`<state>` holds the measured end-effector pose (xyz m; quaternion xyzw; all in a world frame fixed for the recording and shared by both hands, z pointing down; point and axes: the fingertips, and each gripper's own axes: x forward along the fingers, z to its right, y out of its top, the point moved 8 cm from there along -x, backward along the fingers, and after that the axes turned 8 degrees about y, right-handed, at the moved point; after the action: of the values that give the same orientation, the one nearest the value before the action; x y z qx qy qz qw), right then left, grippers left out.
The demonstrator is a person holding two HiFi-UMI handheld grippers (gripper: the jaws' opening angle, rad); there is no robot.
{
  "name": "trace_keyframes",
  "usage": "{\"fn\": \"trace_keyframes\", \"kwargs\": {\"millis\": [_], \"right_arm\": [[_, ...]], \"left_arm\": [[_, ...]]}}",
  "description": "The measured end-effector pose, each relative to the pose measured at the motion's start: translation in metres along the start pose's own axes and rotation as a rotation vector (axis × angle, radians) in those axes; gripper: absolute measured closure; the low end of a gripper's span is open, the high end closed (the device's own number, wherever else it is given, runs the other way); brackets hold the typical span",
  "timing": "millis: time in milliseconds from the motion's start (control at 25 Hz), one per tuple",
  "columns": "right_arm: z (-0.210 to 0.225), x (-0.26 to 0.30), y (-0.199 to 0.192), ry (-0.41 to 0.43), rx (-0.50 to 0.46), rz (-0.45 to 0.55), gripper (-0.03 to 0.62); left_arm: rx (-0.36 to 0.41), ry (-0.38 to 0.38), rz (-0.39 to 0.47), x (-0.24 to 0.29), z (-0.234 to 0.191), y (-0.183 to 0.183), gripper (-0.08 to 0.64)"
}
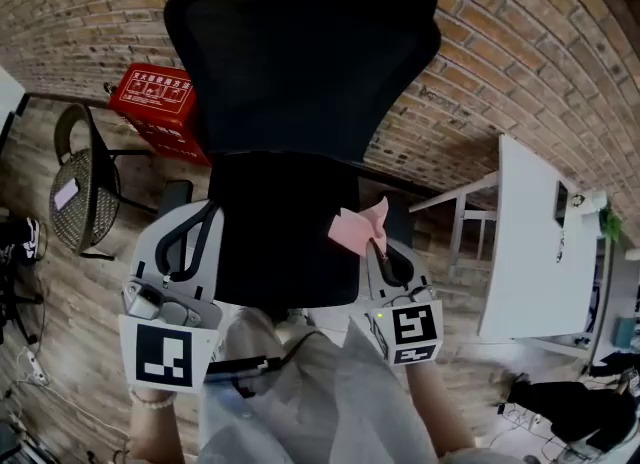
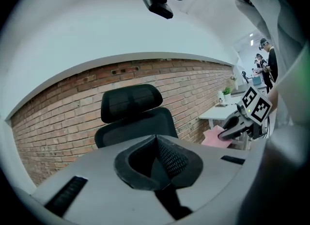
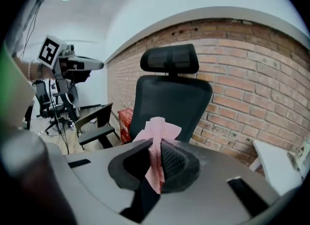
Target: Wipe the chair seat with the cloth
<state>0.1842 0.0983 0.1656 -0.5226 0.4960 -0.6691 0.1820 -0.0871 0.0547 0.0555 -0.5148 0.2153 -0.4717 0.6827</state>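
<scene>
One chair (image 1: pixel 285 242) on plank floor (image 1: pixel 75 307), against brick wall (image 1: pixel 510 52).

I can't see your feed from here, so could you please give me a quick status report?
Left gripper shut, empty. Right gripper shut on pink cloth, above chair seat. No obstruction seen on seat.

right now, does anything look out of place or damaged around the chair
Nothing stands out. The chair stands upright, and the pink cloth is pinched in the right hand-held gripper over the right side of the seat.
</scene>
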Motion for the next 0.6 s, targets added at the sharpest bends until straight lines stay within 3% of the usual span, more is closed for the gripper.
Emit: {"fn": "trace_keyframes", "kwargs": {"millis": [280,600], "right_arm": [[-0.010,-0.040,0.056,0.013,-0.071,0.188,0.537],[-0.022,-0.058,0.075,0.045,-0.132,0.252,0.537]], "left_arm": [[0.033,0.077,0.012,-0.042,-0.006,0.028,0.541],[0.021,0.121,0.002,-0.075,-0.002,0.032,0.541]]}}
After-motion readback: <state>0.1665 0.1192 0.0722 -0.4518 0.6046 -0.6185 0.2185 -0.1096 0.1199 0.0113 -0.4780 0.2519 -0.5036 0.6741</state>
